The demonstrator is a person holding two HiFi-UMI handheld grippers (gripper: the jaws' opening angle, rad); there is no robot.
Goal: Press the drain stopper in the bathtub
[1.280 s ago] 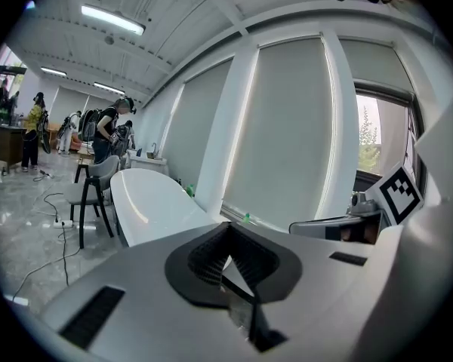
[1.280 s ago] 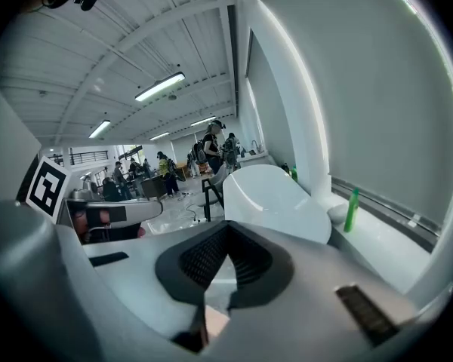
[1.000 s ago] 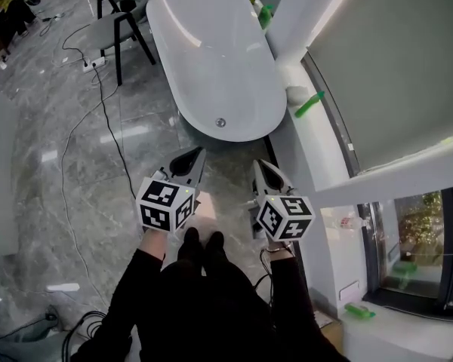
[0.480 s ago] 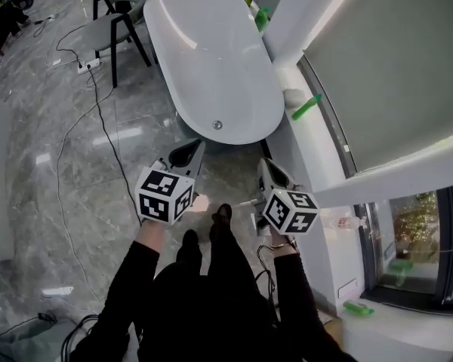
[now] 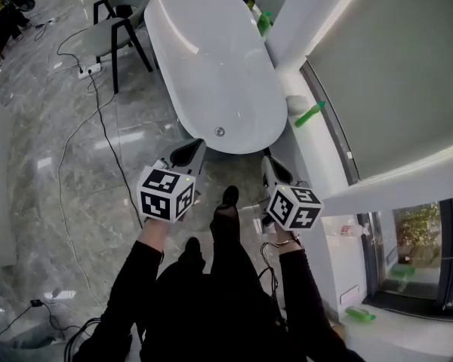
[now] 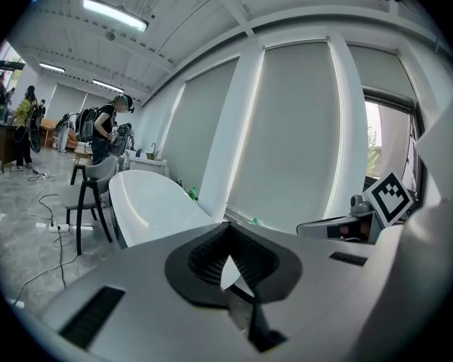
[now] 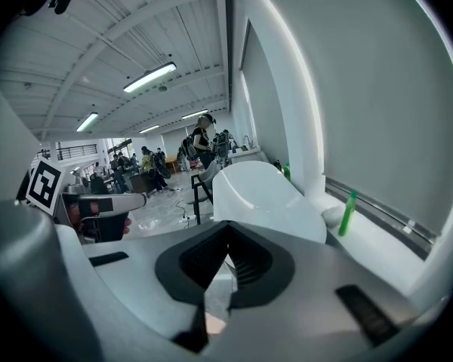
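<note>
Two tongs appear in my feed, both held low in front of the person.

Head view: the left tongs sit at lower centre-left and the right tongs at lower centre-right. Each points toward the near end of the bathtub. Both are clear of the tub, over the grey marble floor. The drain stopper lies on the tub bottom close to that near end. In the frame it sits above and between the two tongs, and nothing touches it. A green bottle sits on the white ledge right of the tub. A chair stands at upper left, and a black cable runs across the floor.

Left gripper view: I read the left tongs as clenched, tips meeting, with nothing held between them. The bathtub shows beyond them at centre-left, with the chair to its left. The right tongs enter at the right edge.

Right gripper view: the right tongs are likewise clenched and empty. The bathtub rises beyond them at centre. The green bottle stands on the ledge at right. The left tongs show at the left.
</note>
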